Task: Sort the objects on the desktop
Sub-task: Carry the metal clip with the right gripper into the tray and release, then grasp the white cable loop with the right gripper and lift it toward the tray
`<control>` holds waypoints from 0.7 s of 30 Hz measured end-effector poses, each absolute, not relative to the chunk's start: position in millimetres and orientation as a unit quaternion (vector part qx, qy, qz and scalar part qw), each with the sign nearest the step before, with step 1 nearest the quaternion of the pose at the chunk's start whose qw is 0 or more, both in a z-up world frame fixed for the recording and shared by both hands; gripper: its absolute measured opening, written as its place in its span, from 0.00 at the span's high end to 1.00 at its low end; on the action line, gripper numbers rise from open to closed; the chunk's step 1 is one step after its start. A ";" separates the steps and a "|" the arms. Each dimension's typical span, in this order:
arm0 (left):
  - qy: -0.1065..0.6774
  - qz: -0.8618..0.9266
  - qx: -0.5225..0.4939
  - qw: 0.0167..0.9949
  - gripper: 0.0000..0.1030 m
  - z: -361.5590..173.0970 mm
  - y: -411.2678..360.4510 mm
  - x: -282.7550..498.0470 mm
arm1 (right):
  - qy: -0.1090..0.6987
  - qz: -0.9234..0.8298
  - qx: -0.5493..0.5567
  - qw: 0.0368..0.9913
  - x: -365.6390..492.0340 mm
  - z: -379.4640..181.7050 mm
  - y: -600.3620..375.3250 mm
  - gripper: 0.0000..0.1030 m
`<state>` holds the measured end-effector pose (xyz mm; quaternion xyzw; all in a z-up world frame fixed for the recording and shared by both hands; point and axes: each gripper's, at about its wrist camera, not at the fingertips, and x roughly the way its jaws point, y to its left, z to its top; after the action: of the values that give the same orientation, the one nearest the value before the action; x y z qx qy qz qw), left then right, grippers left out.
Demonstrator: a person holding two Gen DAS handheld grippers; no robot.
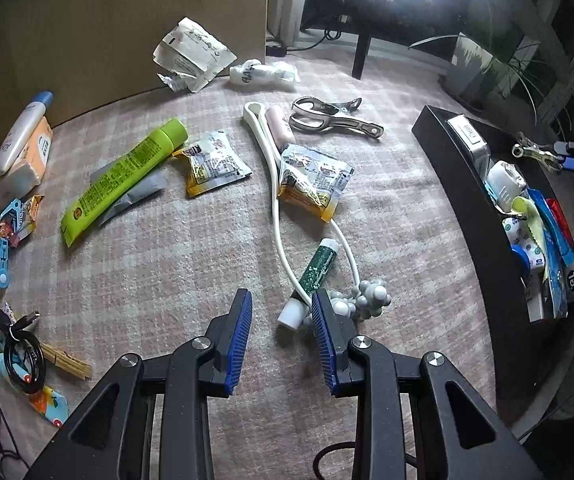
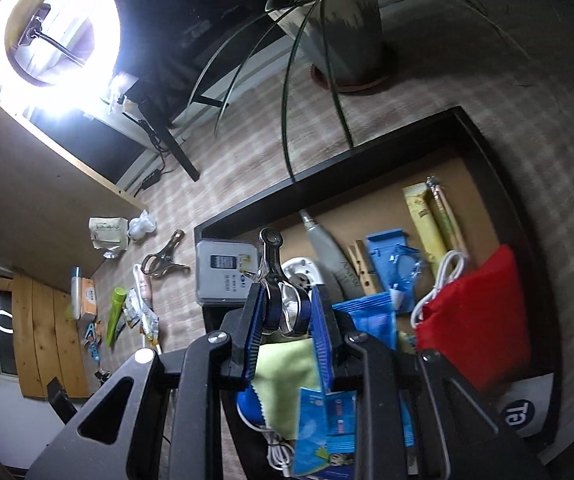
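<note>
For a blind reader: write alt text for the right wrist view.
The right claw grips a metal clip above a black tray crowded with a red pouch, blue packets and a grey box. More clutter lies on the checked cloth beyond, under a ring light.

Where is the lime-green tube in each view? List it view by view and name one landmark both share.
Left wrist view: the lime-green tube lies left of centre, its cap toward the upper right.
Right wrist view: the same tube shows small at lower left, among the scattered items.
Shared landmark: the black tray, at the right edge in the left wrist view and centre-right in the right wrist view.
</note>
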<state>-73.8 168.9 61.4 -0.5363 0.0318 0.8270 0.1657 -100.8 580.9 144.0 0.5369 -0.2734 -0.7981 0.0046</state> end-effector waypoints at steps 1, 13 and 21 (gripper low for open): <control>0.028 0.826 -0.537 0.166 0.72 61.5 168.5 -74.4 | -0.268 -0.798 0.539 0.003 -101.0 144.6 580.2 0.76; -0.006 0.813 -0.562 0.155 0.72 52.0 166.1 -95.1 | -0.248 -0.808 0.533 0.052 -110.0 162.8 534.0 0.66; -0.028 0.798 -0.583 0.152 0.72 40.9 166.5 -108.9 | -0.199 -0.783 0.574 0.135 -122.8 148.5 451.4 0.66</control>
<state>-108.9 166.5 40.9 -0.5829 -0.0276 0.7977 0.1522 -122.8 451.4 148.5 0.5738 -0.1988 -0.7830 0.1348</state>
